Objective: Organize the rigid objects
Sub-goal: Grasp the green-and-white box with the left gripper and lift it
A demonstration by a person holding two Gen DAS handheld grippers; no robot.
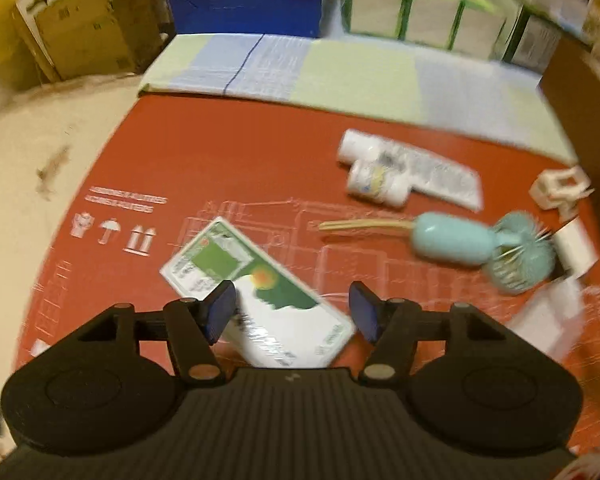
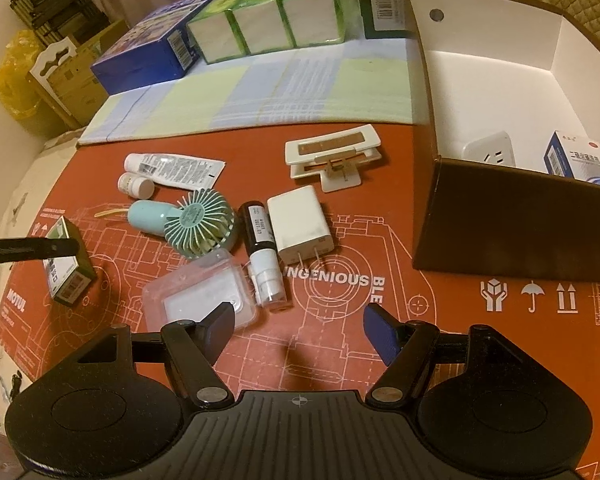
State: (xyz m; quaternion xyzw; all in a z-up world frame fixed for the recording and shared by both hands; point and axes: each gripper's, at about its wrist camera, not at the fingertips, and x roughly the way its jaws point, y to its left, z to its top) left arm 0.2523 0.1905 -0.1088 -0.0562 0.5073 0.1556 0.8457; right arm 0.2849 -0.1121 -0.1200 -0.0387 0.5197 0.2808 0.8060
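The left gripper (image 1: pixel 292 310) stands spread around the green-and-white carton (image 1: pixel 256 292), which lies on the red mat (image 1: pixel 220 152), well left of the brown box (image 2: pixel 500 224). The right gripper (image 2: pixel 298 328) hangs spread and empty beside the clear case (image 2: pixel 200 296). Risk: closing off-centre (the left view is blurred) could let the carton twist out.

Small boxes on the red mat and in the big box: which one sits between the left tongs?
The green-and-white box, between the open left tongs; the blue-and-white box lies inside the big box.
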